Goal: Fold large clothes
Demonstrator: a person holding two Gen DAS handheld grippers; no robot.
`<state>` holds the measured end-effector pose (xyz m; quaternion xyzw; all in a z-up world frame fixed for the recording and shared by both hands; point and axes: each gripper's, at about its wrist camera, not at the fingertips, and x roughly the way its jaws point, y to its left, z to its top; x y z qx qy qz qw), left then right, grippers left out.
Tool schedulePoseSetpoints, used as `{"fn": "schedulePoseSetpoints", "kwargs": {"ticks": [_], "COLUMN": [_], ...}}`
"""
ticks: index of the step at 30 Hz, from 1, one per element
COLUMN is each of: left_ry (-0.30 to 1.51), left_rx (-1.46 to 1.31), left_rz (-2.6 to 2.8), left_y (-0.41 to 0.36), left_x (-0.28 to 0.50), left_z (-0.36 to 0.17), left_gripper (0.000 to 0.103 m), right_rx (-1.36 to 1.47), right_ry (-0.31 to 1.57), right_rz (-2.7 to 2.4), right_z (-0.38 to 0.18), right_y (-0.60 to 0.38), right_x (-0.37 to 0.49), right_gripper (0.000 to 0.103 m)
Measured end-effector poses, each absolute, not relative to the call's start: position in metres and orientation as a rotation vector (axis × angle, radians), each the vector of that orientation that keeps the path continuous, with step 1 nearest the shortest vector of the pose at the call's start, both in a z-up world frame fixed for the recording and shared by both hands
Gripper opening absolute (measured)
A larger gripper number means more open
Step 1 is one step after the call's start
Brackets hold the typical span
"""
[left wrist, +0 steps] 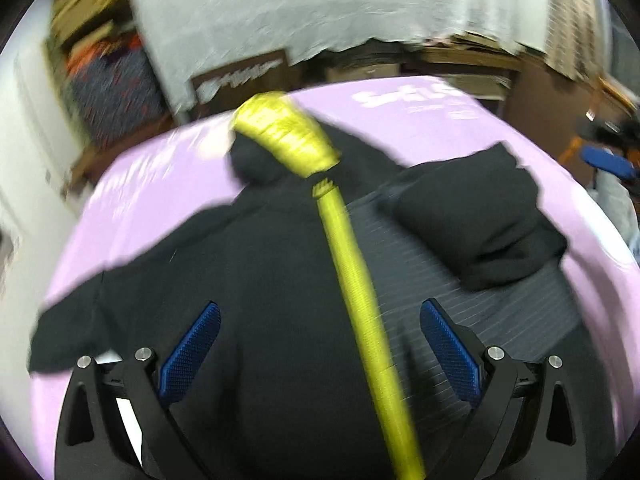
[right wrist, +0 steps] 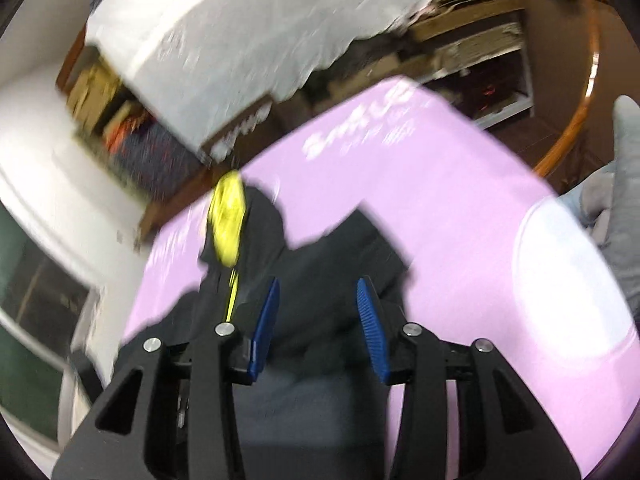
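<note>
One black jacket (left wrist: 240, 280) with a yellow-green zipper strip (left wrist: 352, 280) and grey striped lining lies spread on the pink table (left wrist: 152, 184). White writing on the table's far end is too blurred to read. Two grippers hover over the garment: the left gripper (left wrist: 320, 356) and the right gripper (right wrist: 318, 328), both spread apart, grasping nothing.

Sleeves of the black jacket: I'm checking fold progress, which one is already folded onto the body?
The right-hand sleeve, lying doubled over the jacket's grey lining; the left sleeve stretches outward.
</note>
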<state>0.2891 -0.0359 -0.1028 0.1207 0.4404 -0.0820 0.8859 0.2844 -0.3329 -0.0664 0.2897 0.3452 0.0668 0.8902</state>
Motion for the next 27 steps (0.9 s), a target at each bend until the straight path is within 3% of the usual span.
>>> {"fn": "schedulePoseSetpoints", "kwargs": {"ticks": [13, 18, 23, 27], "left_ry": [0.87, 0.846, 0.95, 0.969], "left_rx": [0.495, 0.589, 0.479, 0.389], "left_rz": [-0.337, -0.31, -0.311, -0.337], "left_y": [-0.195, -0.22, -0.209, -0.195], "left_x": [0.318, 0.326, 0.355, 0.366], "left_z": [-0.116, -0.135, -0.145, -0.14], "left_gripper": [0.1, 0.1, 0.099, 0.078], "right_rx": [0.76, 0.839, 0.886, 0.895], "right_ry": [0.678, 0.681, 0.677, 0.678], "right_rz": [0.083, 0.049, 0.04, 0.044], "right_z": [-0.114, -0.124, -0.127, -0.129], "right_y": [-0.395, -0.411, -0.42, -0.421], "right_x": [0.296, 0.295, 0.294, 0.294], "right_gripper": [0.04, 0.04, 0.04, 0.04]}}
